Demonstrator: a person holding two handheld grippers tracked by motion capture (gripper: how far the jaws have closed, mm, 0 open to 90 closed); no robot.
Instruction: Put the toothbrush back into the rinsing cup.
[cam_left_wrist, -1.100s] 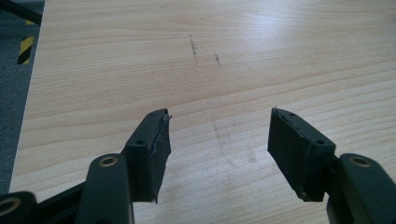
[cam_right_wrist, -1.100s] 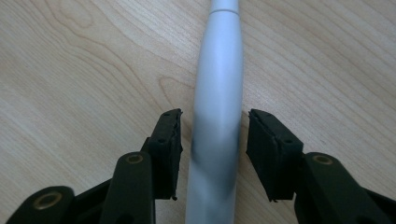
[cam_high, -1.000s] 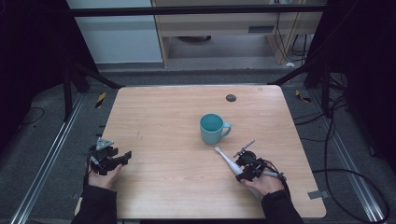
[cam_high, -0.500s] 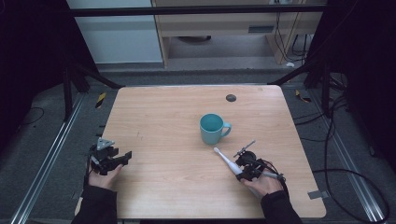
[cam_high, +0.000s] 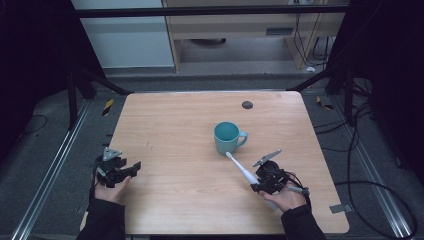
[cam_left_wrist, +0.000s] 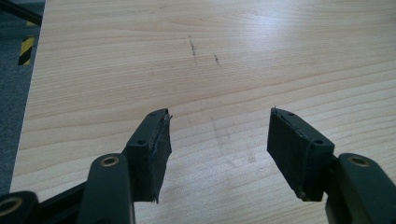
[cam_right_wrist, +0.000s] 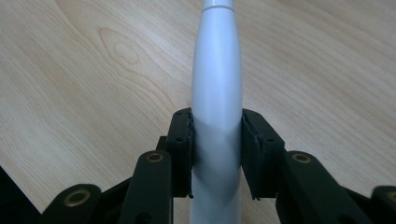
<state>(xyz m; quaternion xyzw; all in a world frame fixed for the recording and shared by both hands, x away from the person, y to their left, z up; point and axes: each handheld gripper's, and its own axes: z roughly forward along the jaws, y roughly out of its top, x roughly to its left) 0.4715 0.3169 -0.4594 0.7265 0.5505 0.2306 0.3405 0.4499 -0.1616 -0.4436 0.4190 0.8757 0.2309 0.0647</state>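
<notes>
Right gripper view: toothbrush (cam_right_wrist: 217, 93) handle pinched between both jaws of the right gripper (cam_right_wrist: 217, 154), pads tight on either side, handle running straight out ahead over the table (cam_right_wrist: 70, 93). High view: toothbrush (cam_high: 242, 169) slants up-left from the right gripper (cam_high: 265, 181), head end near the base of the teal mug (cam_high: 226, 138); can't tell if they touch. Mug upright near table centre, handle pointing right. Small dark disc (cam_high: 247, 105) near the far edge. Left gripper (cam_high: 120, 172) at the near-left table edge, well apart from the mug. Left gripper view: jaws of the left gripper (cam_left_wrist: 217, 140) spread wide, bare wood between them.
</notes>
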